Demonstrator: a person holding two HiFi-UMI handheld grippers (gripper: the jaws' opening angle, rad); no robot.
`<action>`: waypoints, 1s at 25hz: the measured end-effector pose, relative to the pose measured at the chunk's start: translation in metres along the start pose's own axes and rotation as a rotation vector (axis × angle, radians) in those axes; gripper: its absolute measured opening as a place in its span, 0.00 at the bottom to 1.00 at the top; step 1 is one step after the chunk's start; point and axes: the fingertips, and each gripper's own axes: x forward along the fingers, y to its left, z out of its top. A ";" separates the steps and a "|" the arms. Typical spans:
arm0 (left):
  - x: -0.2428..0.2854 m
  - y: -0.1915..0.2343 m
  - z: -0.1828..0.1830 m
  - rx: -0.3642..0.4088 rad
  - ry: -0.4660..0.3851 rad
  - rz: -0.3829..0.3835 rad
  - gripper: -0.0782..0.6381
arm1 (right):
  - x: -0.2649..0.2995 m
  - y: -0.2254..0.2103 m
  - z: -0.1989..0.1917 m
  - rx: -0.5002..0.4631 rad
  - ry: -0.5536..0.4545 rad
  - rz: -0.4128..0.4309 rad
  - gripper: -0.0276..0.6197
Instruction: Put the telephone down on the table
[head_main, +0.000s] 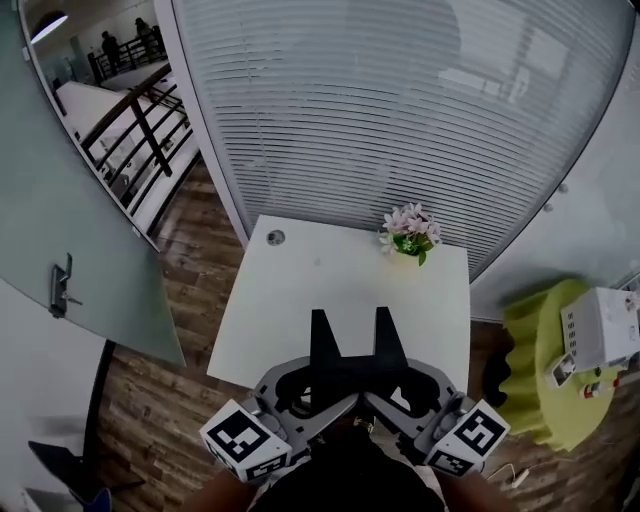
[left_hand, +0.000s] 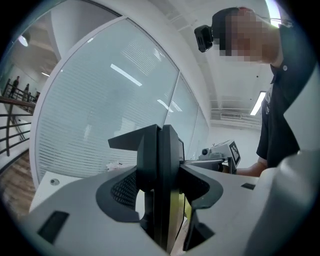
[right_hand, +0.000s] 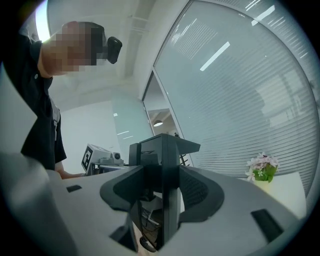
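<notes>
Left gripper (head_main: 320, 326): jaws pressed together, held low, close to the person's body.
Right gripper (head_main: 384, 322): jaws pressed together too, just beside the left gripper.
Counter (head_main: 300, 295): white, right in front of both grippers.
Flowers (head_main: 410, 232): far ahead of the right gripper, at the counter's back edge.
Telephone: cannot be made out in any view.

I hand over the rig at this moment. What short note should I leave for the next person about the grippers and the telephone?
Left gripper: jaws together, nothing between them.
Right gripper: the same.
Both are held side by side over the near edge of the white table.
Telephone: it shows in no view. The visible table top bears a flower pot at its far edge.
Done: nothing that can be confirmed.
Left: find the telephone and set it on the table.
</notes>
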 end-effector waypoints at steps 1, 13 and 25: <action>0.007 0.002 -0.004 -0.002 0.014 -0.011 0.45 | -0.002 -0.007 -0.004 0.013 0.002 -0.014 0.41; 0.085 0.040 -0.038 -0.048 0.134 -0.074 0.45 | -0.005 -0.096 -0.031 0.116 0.041 -0.084 0.41; 0.161 0.092 -0.093 -0.163 0.253 -0.094 0.45 | 0.005 -0.191 -0.085 0.261 0.123 -0.132 0.41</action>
